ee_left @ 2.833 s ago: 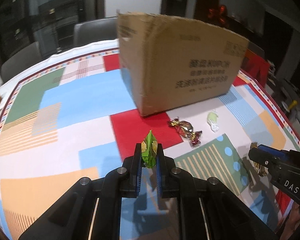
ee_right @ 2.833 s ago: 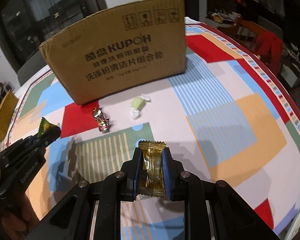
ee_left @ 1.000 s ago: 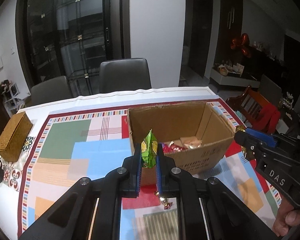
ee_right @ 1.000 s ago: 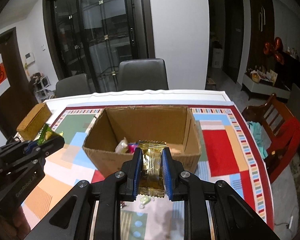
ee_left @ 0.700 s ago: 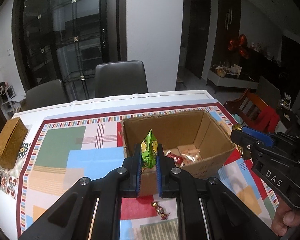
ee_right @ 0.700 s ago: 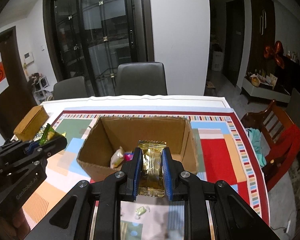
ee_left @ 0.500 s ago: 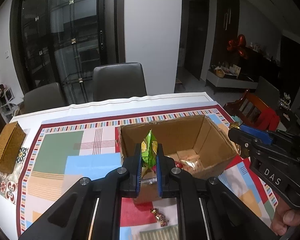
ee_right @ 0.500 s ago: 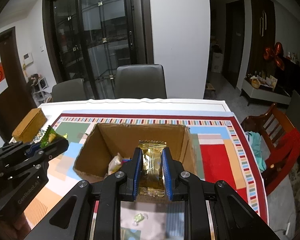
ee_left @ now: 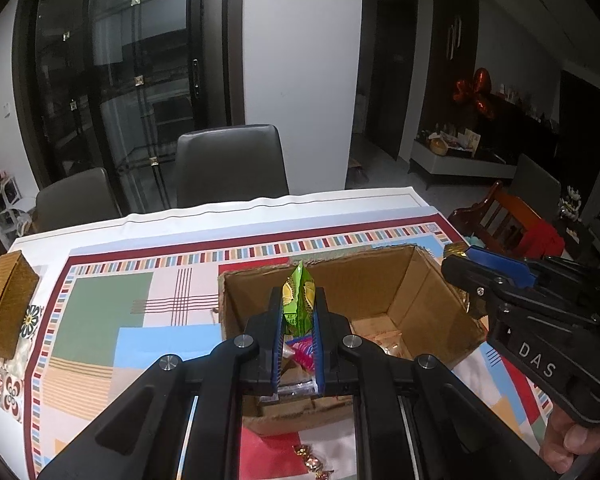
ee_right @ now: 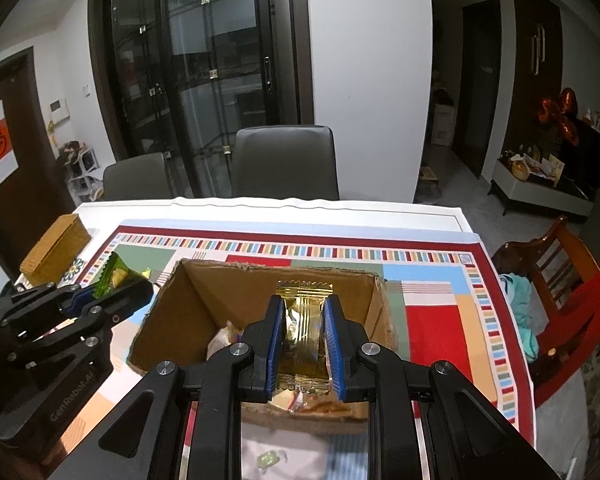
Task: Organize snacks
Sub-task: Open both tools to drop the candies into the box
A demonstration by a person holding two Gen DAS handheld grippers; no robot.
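Observation:
An open cardboard box (ee_left: 432, 304) (ee_right: 168, 320) stands on the patterned tablecloth, with several wrapped snacks (ee_left: 384, 340) on its floor. My left gripper (ee_left: 298, 316) is shut on a green snack packet (ee_left: 297, 300) held upright over the box's near left part. From the right wrist view that gripper (ee_right: 112, 288) and its green packet (ee_right: 114, 276) hang at the box's left rim. My right gripper (ee_right: 304, 328) is shut on a gold snack packet (ee_right: 303, 332) above the box's opening; in the left wrist view it (ee_left: 460, 256) sits at the box's right rim.
A foil-wrapped candy (ee_left: 312, 460) and a pale green candy (ee_right: 270, 459) lie on the tablecloth (ee_left: 100, 304) in front of the box. A woven yellow box (ee_left: 4, 304) sits at the table's left edge. Grey chairs (ee_left: 232, 168) stand behind the table, a wooden chair (ee_right: 560, 280) to the right.
Both grippers have moved forward with their packets, from in front of the box to over its opening. The box now lies nearer and lower in both views.

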